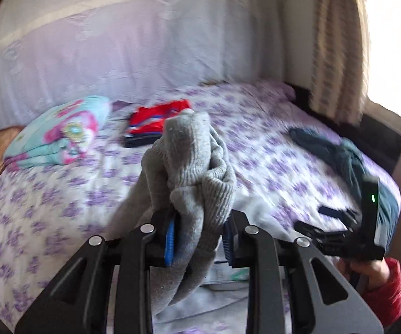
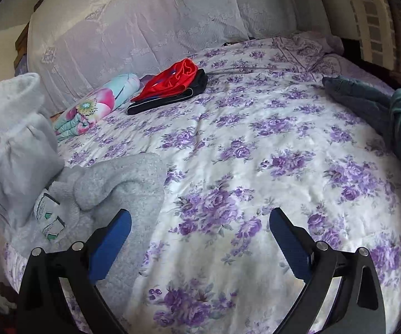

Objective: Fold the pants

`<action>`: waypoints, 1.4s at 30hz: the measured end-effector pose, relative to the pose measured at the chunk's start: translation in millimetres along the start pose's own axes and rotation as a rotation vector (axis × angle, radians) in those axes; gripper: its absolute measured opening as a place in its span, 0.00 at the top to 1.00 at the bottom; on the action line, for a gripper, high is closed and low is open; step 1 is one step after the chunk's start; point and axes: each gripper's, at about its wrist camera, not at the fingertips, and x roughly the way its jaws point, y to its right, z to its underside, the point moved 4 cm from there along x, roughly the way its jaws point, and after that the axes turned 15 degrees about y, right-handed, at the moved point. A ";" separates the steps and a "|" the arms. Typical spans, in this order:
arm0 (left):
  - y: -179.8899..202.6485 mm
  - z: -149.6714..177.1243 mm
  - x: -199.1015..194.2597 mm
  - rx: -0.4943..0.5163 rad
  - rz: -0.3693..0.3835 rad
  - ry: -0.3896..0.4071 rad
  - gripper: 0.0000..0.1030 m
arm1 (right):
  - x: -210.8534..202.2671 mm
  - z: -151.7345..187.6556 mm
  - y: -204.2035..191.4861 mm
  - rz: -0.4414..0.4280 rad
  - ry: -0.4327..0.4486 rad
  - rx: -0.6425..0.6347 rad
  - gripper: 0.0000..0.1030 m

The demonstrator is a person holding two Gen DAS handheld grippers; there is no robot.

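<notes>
Floral bedding in white and purple covers the bed (image 2: pixel 228 144), and a pale lace cover (image 2: pixel 133 25) is seen behind it; a red and black folded pile (image 2: pixel 172 86) and a flowered bundle (image 2: pixel 97 105) are placed near the far side, and a dark teal garment (image 2: pixel 373 105) lies at the right edge.

The grey pants (image 1: pixel 197 167) are bunched and lifted above the bed by the left tool (image 1: pixel 200 239); its blue pads (image 1: pixel 169 239) are clenched on a thick, ribbed part of the fabric, while the rest hangs down and trails onto the bed, as is seen at the left of the right wrist view. The right tool (image 2: pixel 200 239) is released, with nothing between its pads; it is held low over the bedding, just beside the trailing grey fabric, and pointed somewhat downward.

Several risks can be judged from here; because only a crumpled handful is gripped, the fabric could slip out if it is shaken; since the legs are twisted together, the pants may be laid down crooked, so a clean fold would not be obtained; if the free end is not taken by the right tool, it could be dragged off the near edge.

The left tool is raised and also tilted downward; a hand (image 1: pixel 373 272) with a red sleeve (image 1: pixel 389 295) is seen behind the right tool.
</notes>
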 end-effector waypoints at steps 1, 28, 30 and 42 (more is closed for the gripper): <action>17.0 7.5 7.5 0.035 0.017 -0.013 0.76 | 1.7 0.8 1.6 -0.008 -0.002 0.007 0.03; -32.7 45.6 17.1 -0.269 0.085 -0.181 0.24 | -27.3 -63.7 -46.4 -0.153 0.194 0.017 0.03; -24.6 61.4 28.8 -0.195 0.057 -0.229 0.24 | -18.7 -71.1 -71.5 -0.140 0.176 -0.091 0.03; -13.8 89.8 18.7 -0.123 0.069 -0.195 0.22 | 46.5 -17.1 -38.8 -0.098 -0.011 -0.045 0.03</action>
